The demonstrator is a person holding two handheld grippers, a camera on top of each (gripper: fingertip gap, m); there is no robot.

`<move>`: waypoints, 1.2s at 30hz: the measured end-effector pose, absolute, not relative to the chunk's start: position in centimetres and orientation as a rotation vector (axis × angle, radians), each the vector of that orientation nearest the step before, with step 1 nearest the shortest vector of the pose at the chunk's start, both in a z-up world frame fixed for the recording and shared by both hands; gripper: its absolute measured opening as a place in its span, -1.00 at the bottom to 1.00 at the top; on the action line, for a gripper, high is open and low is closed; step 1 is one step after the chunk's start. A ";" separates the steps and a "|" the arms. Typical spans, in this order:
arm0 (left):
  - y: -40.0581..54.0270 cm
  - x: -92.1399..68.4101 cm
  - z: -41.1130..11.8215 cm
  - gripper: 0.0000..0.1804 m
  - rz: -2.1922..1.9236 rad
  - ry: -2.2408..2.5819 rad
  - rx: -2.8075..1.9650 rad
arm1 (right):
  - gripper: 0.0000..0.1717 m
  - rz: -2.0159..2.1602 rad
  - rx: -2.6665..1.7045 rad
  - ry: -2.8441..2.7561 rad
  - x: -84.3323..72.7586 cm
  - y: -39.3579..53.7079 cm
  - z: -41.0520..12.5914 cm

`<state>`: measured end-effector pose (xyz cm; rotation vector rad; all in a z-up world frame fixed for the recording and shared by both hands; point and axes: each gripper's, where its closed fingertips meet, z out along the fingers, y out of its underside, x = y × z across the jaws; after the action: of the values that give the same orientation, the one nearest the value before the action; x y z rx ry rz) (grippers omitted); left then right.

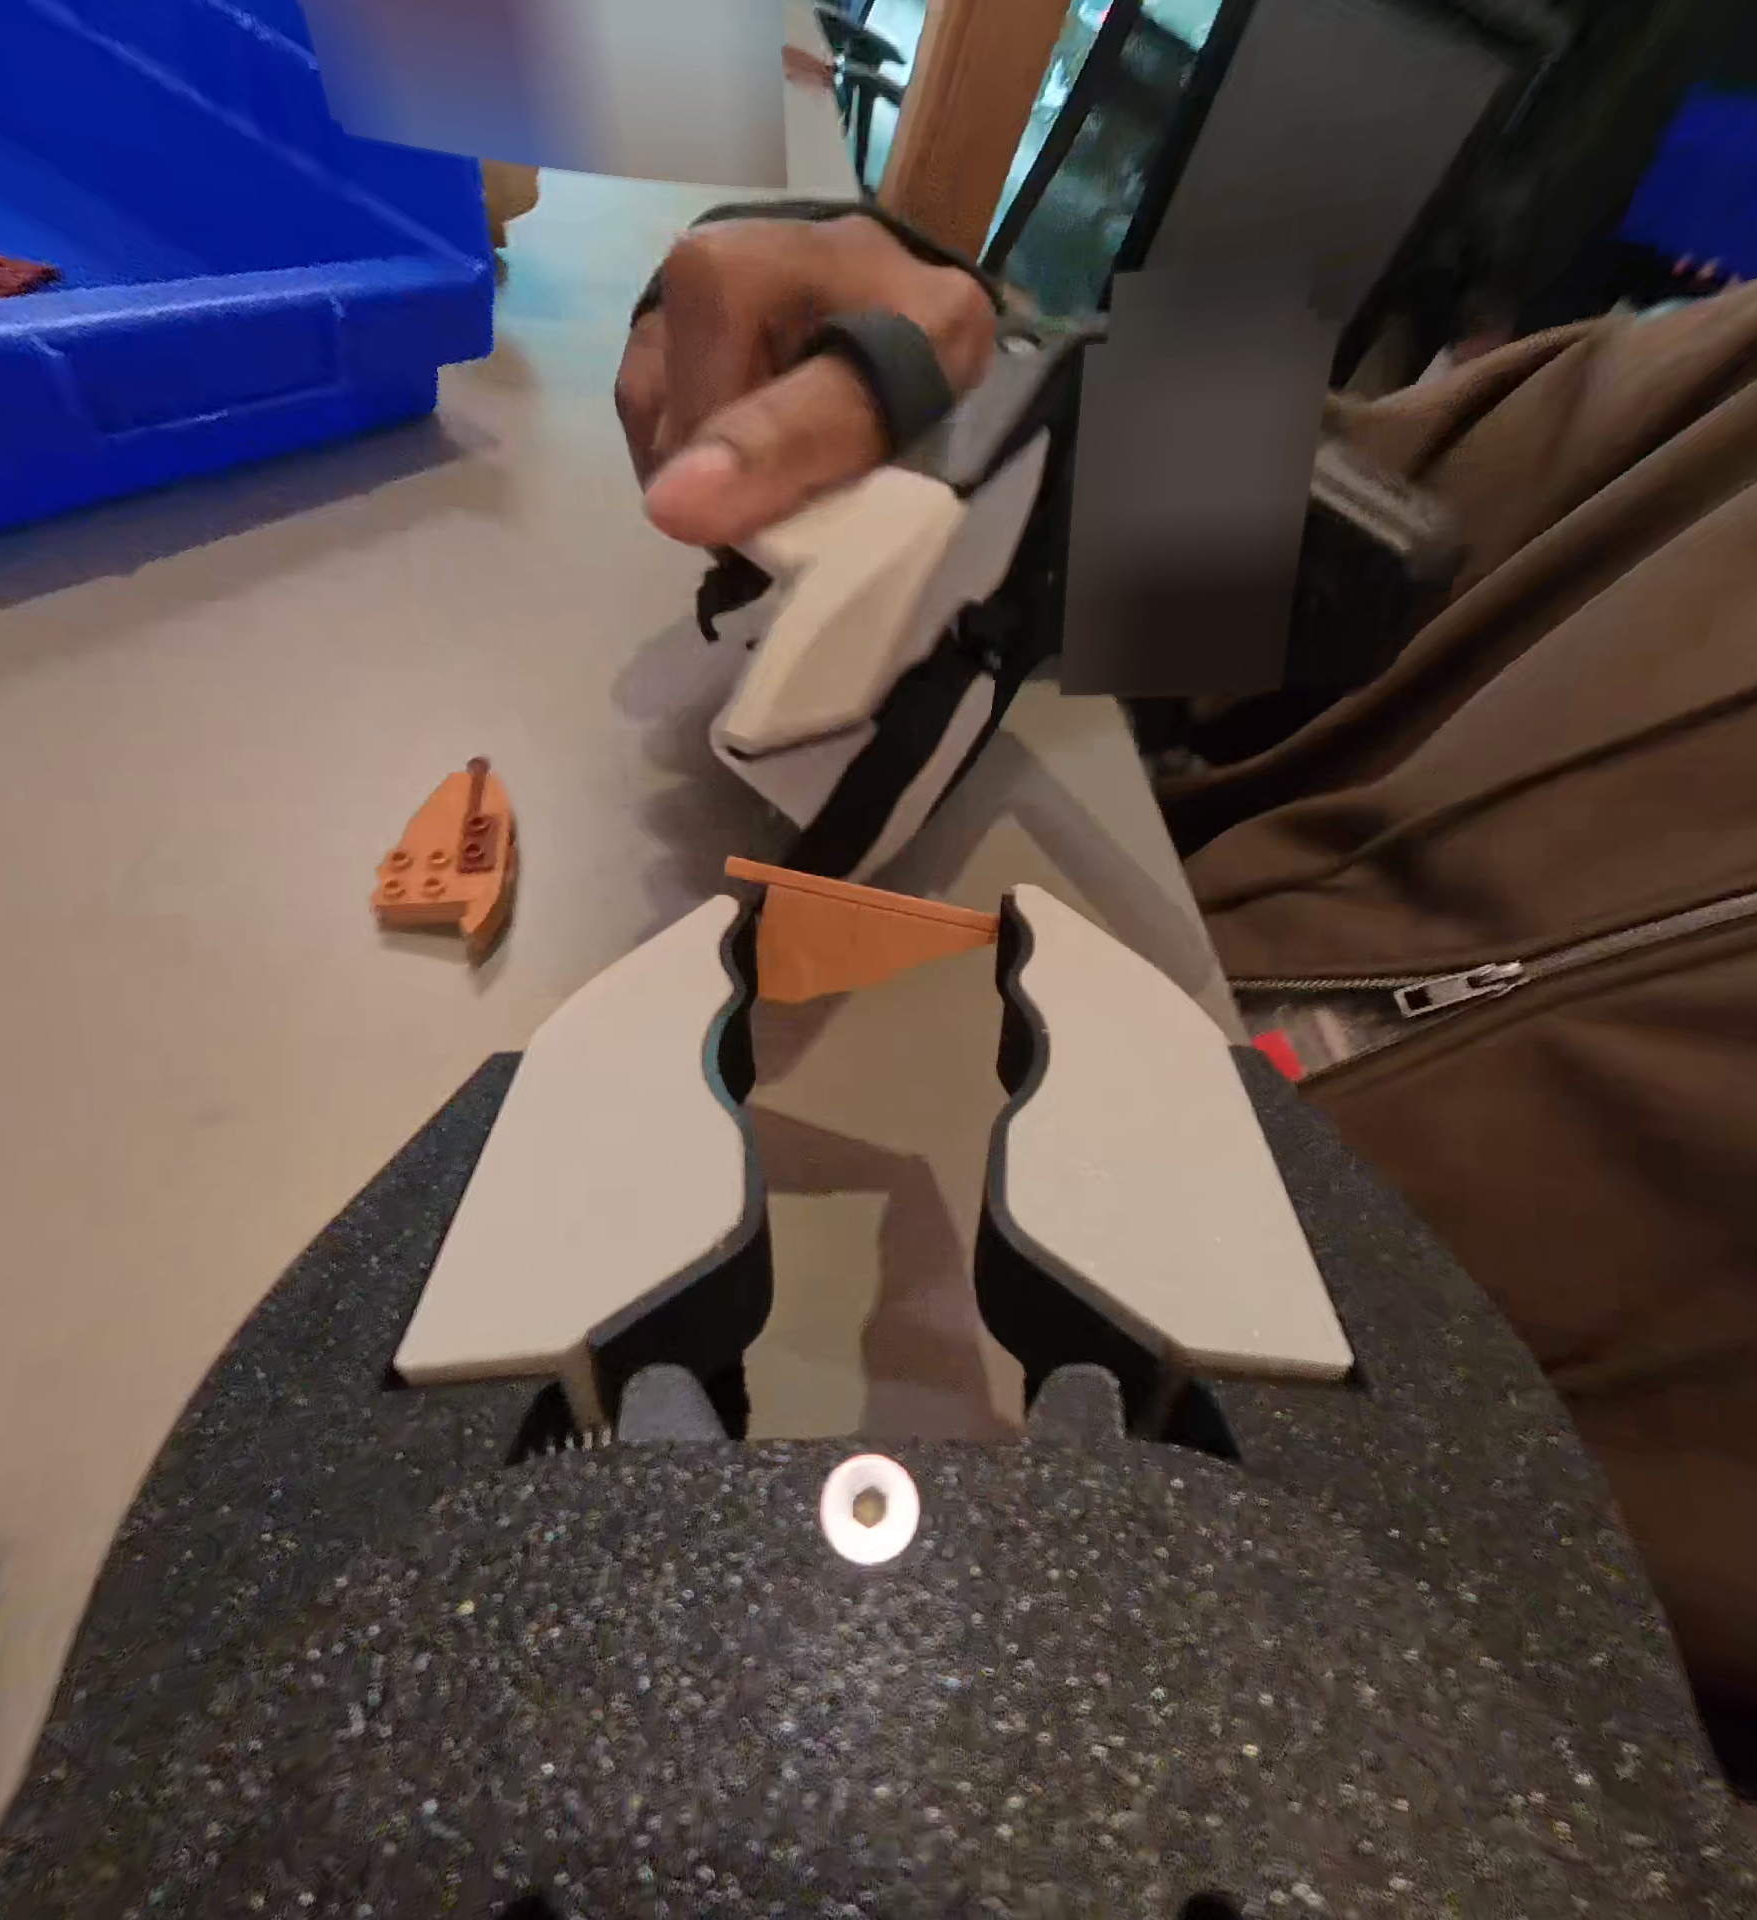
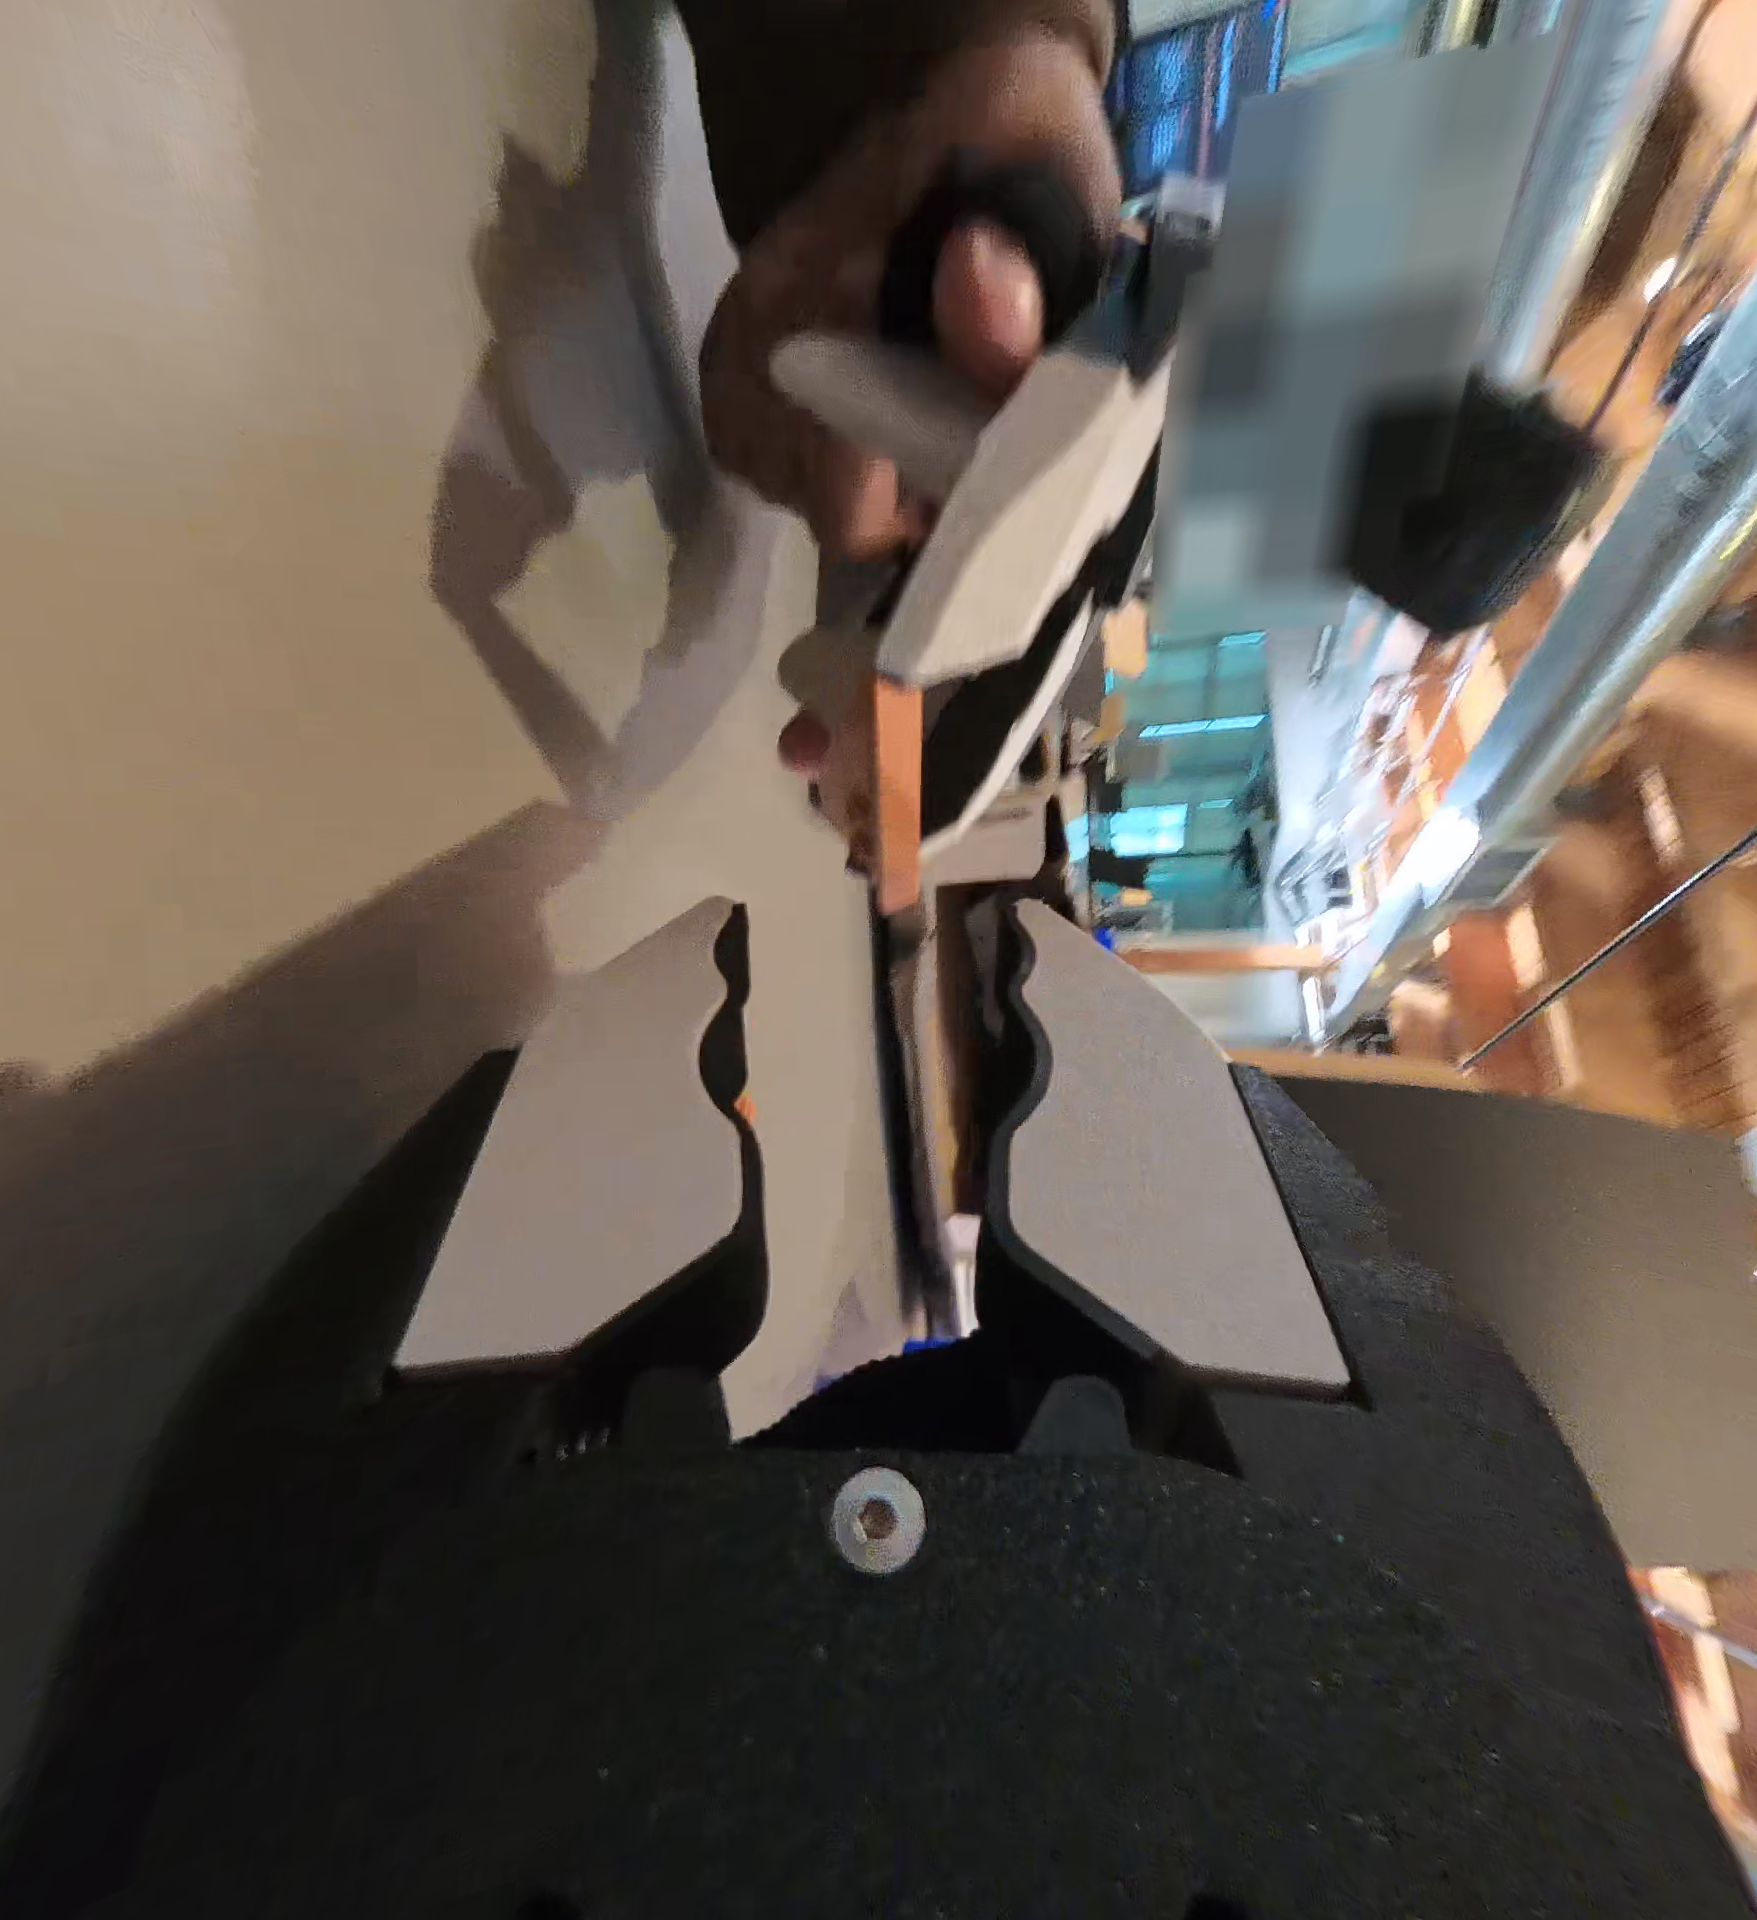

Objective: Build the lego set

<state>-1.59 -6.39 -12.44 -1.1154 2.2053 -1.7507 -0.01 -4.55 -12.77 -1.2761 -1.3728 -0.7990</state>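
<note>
In the left wrist view, my left gripper (image 1: 874,914) is shut on a flat orange wedge plate (image 1: 853,940), which spans from pad to pad at the fingertips and is held above the beige table (image 1: 178,1039). My right gripper (image 1: 838,831) comes down from above, its tips just behind the plate's far edge. In the right wrist view, my right gripper (image 2: 874,925) is open with nothing between its pads. The orange plate (image 2: 897,790) shows edge-on just beyond its tips, under a grey finger (image 2: 999,540) of the left gripper.
A small orange boat-shaped brick assembly (image 1: 448,862) with a dark red piece lies on the table to the left. A blue bin (image 1: 178,343) stands at the far left. A person's brown jacket (image 1: 1528,779) fills the right side, past the table edge. Only a small space, under 4 cm, lies between the two pairs of fingers.
</note>
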 end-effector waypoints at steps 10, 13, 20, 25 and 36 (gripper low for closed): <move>-7.5 -1.0 -13.4 -0.48 -1.687 2.239 -1.101 | -0.88 -0.681 -1.350 -1.401 -0.9 -4.5 -14.3; -6.3 -0.1 -12.9 -0.39 -1.454 2.159 -0.965 | -0.88 -0.530 -1.532 -1.306 0.4 -4.4 -14.6; -6.1 1.2 -12.1 -0.54 -1.161 2.053 -0.742 | -0.88 -0.335 -1.751 -1.199 1.3 -4.3 -15.6; -6.5 1.3 -12.7 -0.73 -0.994 2.059 -0.586 | -0.88 -0.243 -1.795 -1.150 1.1 -4.3 -15.6; -3.6 2.7 -9.3 -0.92 -1.520 1.752 -1.079 | -0.57 -0.702 -1.582 -1.071 3.7 -2.4 -12.6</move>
<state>2.71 -3.61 -9.34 -1.0789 1.7520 -1.5197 3.68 -2.38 -12.58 -1.5823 -1.0706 -0.7018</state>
